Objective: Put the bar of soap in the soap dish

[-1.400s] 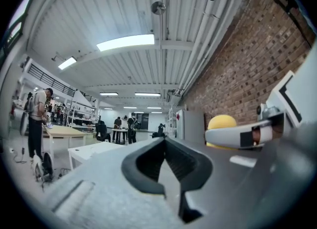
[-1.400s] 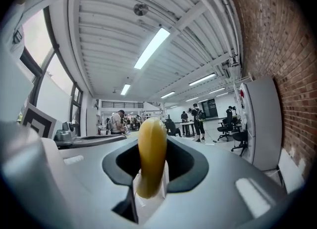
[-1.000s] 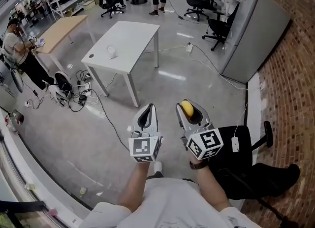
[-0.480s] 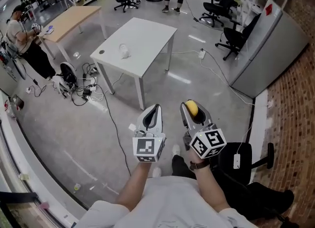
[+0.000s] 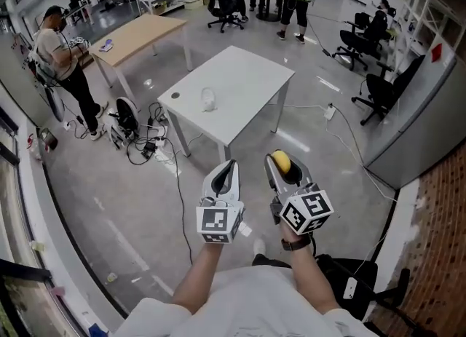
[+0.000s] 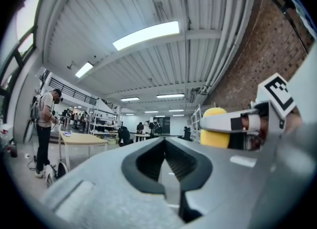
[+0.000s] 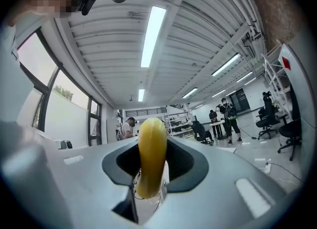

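Note:
My right gripper (image 5: 280,167) is shut on a yellow bar of soap (image 5: 279,161), held level above the grey floor. In the right gripper view the soap (image 7: 150,156) stands on edge between the jaws of that gripper (image 7: 151,146). My left gripper (image 5: 226,175) hangs beside it with its jaws shut and nothing in them; its own view shows the left gripper (image 6: 166,144) closed and the soap (image 6: 214,130) off to the right. Ahead stands a white table (image 5: 247,73) with a small white dish-like thing (image 5: 208,98) on it.
A dark round spot (image 5: 175,96) lies near the table's left corner. Cables and a power strip (image 5: 145,146) sprawl on the floor to its left. A wooden table (image 5: 138,37), a person (image 5: 62,52), office chairs (image 5: 378,88) and a grey cabinet (image 5: 429,132) surround the area.
Both grippers have travelled forward across the floor, side by side, and the white table has drawn nearer and more central. The black chair below has slid back. The soap stays gripped.

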### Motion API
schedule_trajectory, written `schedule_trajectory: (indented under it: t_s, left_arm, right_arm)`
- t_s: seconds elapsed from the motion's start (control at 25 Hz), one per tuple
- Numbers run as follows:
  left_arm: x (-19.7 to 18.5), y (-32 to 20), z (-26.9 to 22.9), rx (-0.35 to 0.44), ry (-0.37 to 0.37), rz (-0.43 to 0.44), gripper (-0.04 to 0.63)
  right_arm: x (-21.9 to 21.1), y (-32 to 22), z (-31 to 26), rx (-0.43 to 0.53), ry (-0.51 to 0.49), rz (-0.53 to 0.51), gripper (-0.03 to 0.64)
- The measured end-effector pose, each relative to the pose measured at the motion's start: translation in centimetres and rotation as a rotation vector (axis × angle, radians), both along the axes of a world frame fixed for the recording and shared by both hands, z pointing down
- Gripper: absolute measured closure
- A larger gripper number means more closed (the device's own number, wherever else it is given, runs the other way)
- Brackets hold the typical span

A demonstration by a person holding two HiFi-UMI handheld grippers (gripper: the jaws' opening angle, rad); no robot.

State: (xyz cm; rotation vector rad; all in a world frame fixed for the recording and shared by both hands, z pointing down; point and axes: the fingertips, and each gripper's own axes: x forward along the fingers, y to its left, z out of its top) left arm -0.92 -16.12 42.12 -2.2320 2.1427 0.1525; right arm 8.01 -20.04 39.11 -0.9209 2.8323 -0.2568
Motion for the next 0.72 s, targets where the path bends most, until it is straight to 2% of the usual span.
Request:
schedule_trajectory:
  t_s: [0.12, 0.28, 0.72]
  left_arm:
    - [0.0, -2.7, -0.7, 0.011, -0.013, -0.031, 0.597]
    - [0.4, -4.9, 0.6, -0.016, -0.015, -0.061, 0.597]
    - [-0.5, -7.6, 2.2, -0.083, -0.009, -0.189, 0.597]
  right_arm:
    - [-0.5, -2.5, -0.5, 0.009, -0.013, -0.042, 0.503]
    - [-1.2, -5.0, 0.9, -0.022, -0.005, -0.096, 0.503]
    - [-2.8, -8.4, 3.3, -0.072, -0.001, -0.239, 0.503]
